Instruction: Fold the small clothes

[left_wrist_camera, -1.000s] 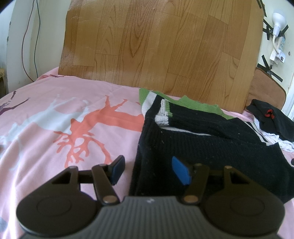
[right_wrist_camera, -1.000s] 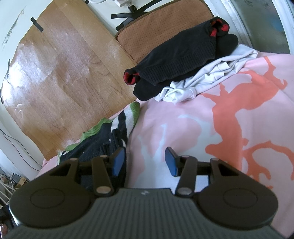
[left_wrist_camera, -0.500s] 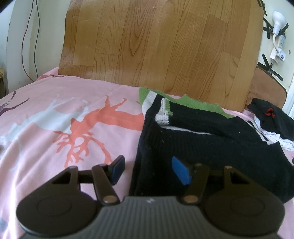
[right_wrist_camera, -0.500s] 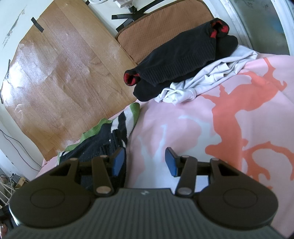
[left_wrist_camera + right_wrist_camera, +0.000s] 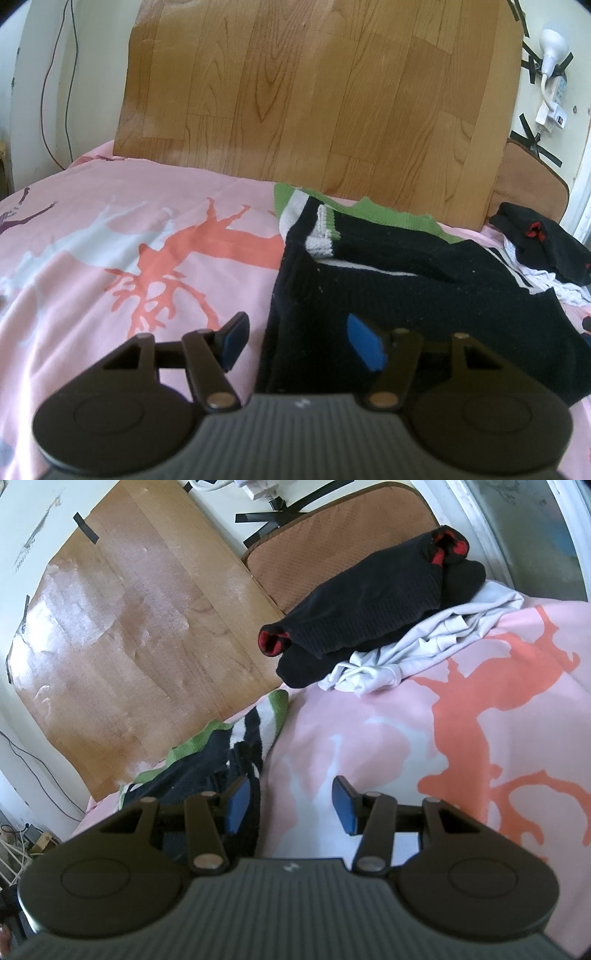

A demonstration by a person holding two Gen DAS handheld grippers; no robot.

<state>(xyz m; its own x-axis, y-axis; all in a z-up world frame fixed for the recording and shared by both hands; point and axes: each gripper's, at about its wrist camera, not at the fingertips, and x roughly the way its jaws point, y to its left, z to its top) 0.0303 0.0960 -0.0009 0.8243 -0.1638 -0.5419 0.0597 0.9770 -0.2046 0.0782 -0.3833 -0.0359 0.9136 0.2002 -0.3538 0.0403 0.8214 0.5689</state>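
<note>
Two grippers sit low over the bed, and neither one grips anything. Your left gripper [image 5: 301, 341] has its jaws spread, with the near left edge of the black knitted sweater [image 5: 424, 291] lying between the blue pads [image 5: 364, 349]; the pads do not press on the cloth. One pad hangs over the pink sheet, the other over the dark knit. Your right gripper [image 5: 291, 805] is likewise released, its jaws parted over bare bedding, and its left pad stands just beside the sweater's right edge [image 5: 207, 771] without clamping it.

Moving outward, the sweater lies flat on the pink bedspread [image 5: 110, 258] printed with orange and white antler-like shapes. Its body is black, with a green hem [image 5: 391, 216] at the far side and white stripes at the cuffs; one sleeve is turned inward across the chest. You see it straight ahead in the left view and at lower left in the right view.

Farther off, at the far right corner of the bed, a heap of other garments waits: a black knitted piece with red lining [image 5: 373, 609] lies on top of a crumpled white garment [image 5: 417, 646]. Behind the heap a brown cushion [image 5: 332, 539] leans upright, and a sheet of wood-pattern board [image 5: 314, 92] is taped to the wall behind the bed.
</note>
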